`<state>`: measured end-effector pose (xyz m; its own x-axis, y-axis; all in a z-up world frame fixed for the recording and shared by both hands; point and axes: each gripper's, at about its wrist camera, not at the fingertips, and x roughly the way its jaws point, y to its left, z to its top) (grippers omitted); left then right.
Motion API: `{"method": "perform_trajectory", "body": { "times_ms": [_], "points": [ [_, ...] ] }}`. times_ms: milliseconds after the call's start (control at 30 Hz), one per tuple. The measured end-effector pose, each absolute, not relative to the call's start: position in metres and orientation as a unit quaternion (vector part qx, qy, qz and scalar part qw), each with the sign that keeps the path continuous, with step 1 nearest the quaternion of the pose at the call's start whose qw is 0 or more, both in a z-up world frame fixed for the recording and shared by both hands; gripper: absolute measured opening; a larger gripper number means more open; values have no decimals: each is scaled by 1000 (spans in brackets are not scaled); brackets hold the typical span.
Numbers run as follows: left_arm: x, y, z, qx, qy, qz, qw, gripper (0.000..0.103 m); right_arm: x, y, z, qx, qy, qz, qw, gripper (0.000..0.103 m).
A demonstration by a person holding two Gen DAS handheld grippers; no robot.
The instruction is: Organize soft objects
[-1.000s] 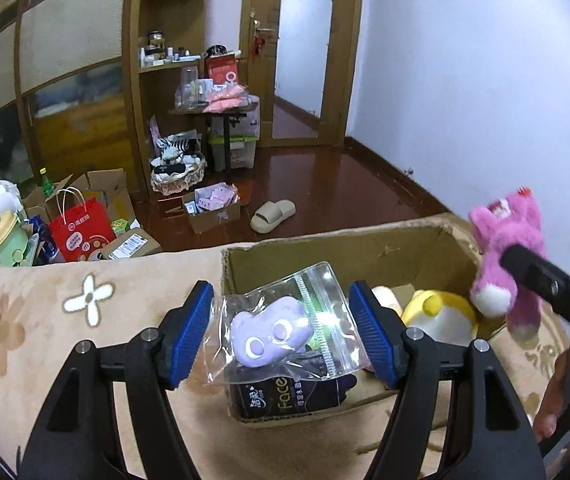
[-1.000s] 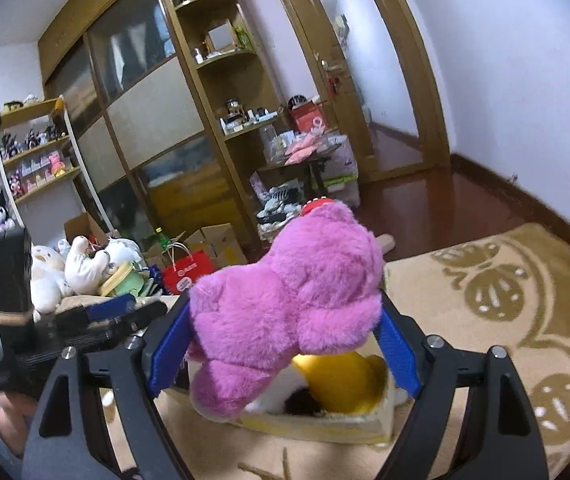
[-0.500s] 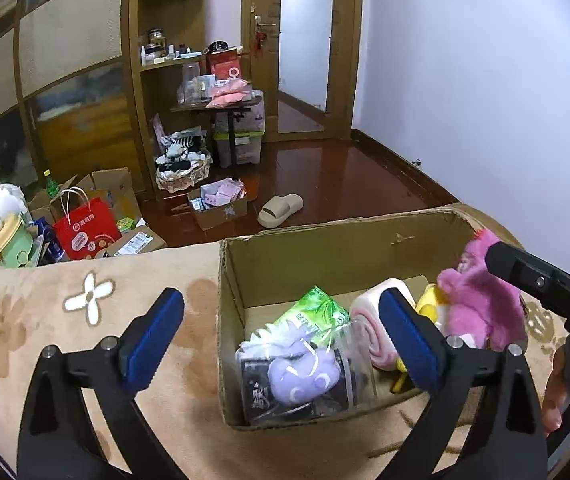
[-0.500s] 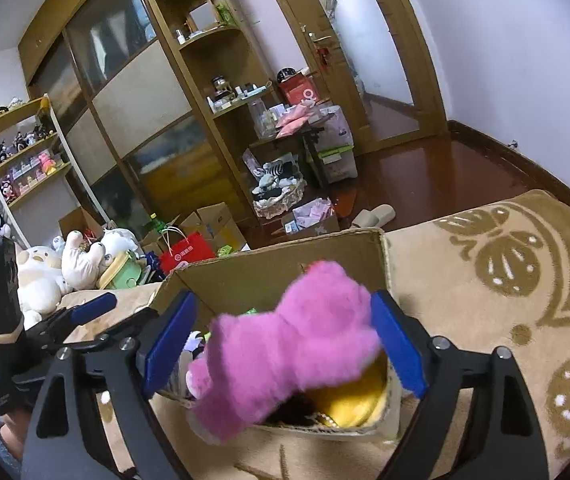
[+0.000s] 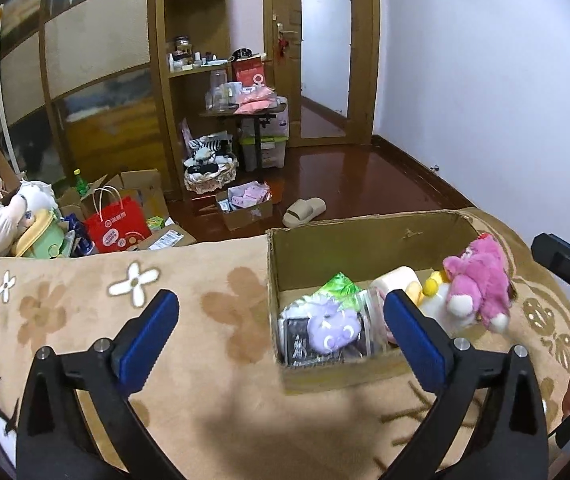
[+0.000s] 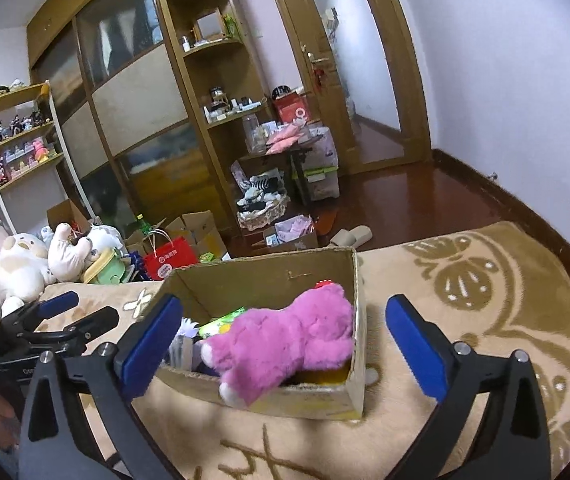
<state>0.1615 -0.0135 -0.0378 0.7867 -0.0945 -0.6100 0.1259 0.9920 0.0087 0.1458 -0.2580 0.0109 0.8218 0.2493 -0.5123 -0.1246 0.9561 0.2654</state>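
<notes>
both grippers, left (image 5: 281, 336) and right (image 6: 281, 340), now gape empty, pink plush (image 6: 289, 344) dropped in the box (image 6: 317, 398).

Lived-in home, a bedroom by the look of it. Wooden wardrobe (image 6: 125, 92) with sliding panels, corner shelf (image 5: 193, 28) of bottles and jars, wooden door (image 6: 365, 68), dark wood floor (image 5: 365, 184). Slipper (image 5: 304, 210), red shopping bag (image 5: 115, 228), plush toys (image 6: 25, 264), patterned beige blanket (image 5: 105, 312).

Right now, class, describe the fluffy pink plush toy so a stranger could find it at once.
Find the open brown cardboard box on the beige patterned rug. The fluffy pink plush toy lies inside, drooping over the near rim, the only bright pink, furry item there.
</notes>
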Motion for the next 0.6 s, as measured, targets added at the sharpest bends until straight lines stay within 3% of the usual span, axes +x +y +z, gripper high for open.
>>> {"method": "perform_trajectory", "body": {
  "times_ms": [600],
  "points": [
    [56,3,7,36,261,-37,964,102,58,-269,56,83,246,59,964,103]
  ]
}}
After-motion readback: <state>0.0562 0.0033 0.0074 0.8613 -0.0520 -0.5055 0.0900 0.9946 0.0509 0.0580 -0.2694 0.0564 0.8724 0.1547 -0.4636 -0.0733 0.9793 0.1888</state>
